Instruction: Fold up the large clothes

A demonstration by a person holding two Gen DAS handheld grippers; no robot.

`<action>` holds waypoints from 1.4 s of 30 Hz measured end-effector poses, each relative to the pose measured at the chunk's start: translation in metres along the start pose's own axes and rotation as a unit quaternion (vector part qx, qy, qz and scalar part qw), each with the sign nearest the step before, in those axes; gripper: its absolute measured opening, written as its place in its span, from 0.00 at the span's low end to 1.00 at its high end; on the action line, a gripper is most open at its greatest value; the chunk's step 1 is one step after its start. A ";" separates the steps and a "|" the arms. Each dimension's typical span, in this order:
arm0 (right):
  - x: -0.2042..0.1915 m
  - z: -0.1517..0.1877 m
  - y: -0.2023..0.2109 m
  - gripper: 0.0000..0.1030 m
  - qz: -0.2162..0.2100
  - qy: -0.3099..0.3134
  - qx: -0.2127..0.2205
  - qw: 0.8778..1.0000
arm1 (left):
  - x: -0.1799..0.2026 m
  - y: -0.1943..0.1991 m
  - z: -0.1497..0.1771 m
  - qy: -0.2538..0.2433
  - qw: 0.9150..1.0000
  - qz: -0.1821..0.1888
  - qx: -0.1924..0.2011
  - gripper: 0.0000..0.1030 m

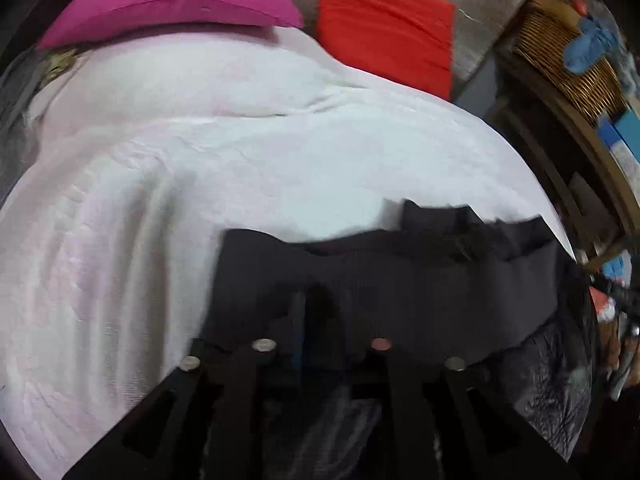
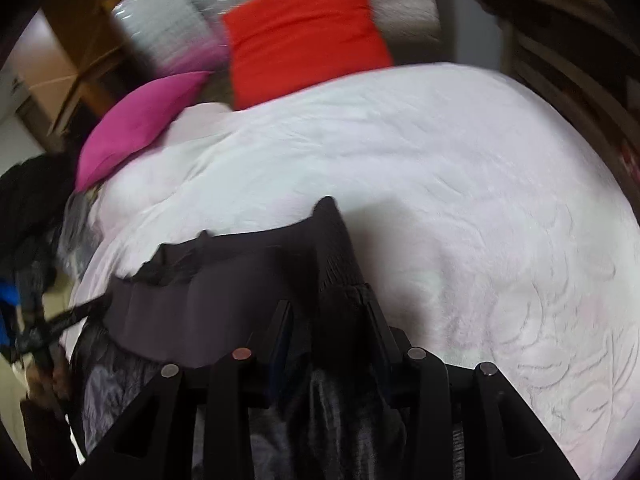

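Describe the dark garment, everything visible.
The dark garment is charcoal-black ribbed fabric with a shinier quilted part hanging below. It is bunched and stretched between the left tongs and right tongs, each shut on an edge. Its upper edge lies over the white quilted bedspread.

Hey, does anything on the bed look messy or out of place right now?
Mostly the pink pillow: it sits askew at the bed's edge, while the red pillow leans against the headboard. The dark garment is bunched up, still unfolded.

Black gripper, 4 silver screws
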State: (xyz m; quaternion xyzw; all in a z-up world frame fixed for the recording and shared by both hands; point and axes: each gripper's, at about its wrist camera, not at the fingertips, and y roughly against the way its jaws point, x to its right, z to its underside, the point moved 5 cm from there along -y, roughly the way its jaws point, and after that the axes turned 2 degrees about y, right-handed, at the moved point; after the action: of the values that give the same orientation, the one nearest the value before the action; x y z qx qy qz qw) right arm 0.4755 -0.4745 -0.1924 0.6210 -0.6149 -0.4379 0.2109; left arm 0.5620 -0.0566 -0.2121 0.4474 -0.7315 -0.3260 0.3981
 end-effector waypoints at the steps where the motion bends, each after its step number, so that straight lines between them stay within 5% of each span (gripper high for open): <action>1: 0.000 0.000 -0.002 0.39 0.005 0.002 -0.003 1.000 | -0.006 0.005 -0.002 0.010 1.000 0.001 0.007 0.46; 3: 0.003 0.004 -0.012 0.39 0.005 -0.005 -0.018 1.000 | -0.022 0.015 -0.006 0.034 0.999 -0.011 0.023 0.72; 4: 0.006 0.005 -0.015 0.39 0.001 -0.010 -0.023 1.000 | -0.030 0.019 -0.007 0.046 0.998 -0.018 0.027 0.75; 11: 0.003 0.005 -0.011 0.40 -0.035 -0.015 -0.017 0.999 | -0.055 0.000 -0.002 0.106 0.994 0.015 -0.020 0.75; 13: 0.003 0.009 -0.019 0.58 -0.028 -0.016 -0.026 0.999 | -0.046 -0.006 0.001 0.096 0.994 0.033 -0.030 0.74; 17: -0.003 0.011 -0.028 0.67 -0.031 -0.015 -0.028 0.999 | -0.034 -0.013 0.005 0.061 0.998 0.013 -0.033 0.65; 19: -0.006 0.011 -0.026 0.60 -0.017 0.004 -0.021 1.000 | -0.033 -0.013 0.005 0.056 0.998 0.002 -0.029 0.42; 20: -0.008 0.012 -0.027 0.52 -0.001 0.013 -0.023 1.000 | -0.032 -0.013 0.004 0.053 0.998 0.003 -0.026 0.40; 21: -0.007 0.011 -0.026 0.33 0.020 0.023 -0.023 0.999 | -0.030 -0.011 0.003 0.048 0.999 0.007 -0.019 0.35; 22: -0.007 0.010 -0.024 0.28 0.031 0.028 -0.020 0.999 | -0.029 -0.006 0.001 0.044 0.999 0.008 -0.015 0.33; 30: -0.006 -0.002 0.005 0.25 -0.025 0.011 0.034 0.999 | 0.004 0.025 -0.007 -0.021 0.998 0.052 0.037 0.32; 34: 0.000 0.007 -0.017 0.28 -0.040 -0.005 -0.009 0.999 | 0.002 0.007 -0.002 -0.022 0.999 0.036 0.007 0.52; 39: 0.017 0.004 -0.019 0.29 -0.042 -0.050 -0.014 0.998 | -0.013 -0.007 -0.001 0.004 1.000 0.011 -0.018 0.65; 42: 0.026 0.005 -0.028 0.45 -0.027 -0.065 -0.019 0.997 | -0.020 -0.010 0.005 0.005 0.999 -0.016 -0.027 0.72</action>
State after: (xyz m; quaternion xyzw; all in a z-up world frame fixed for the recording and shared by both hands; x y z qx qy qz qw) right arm 0.4837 -0.4930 -0.2247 0.6035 -0.6019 -0.4943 0.1709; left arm 0.5670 -0.0411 -0.2284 0.4494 -0.7134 -0.3497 0.4084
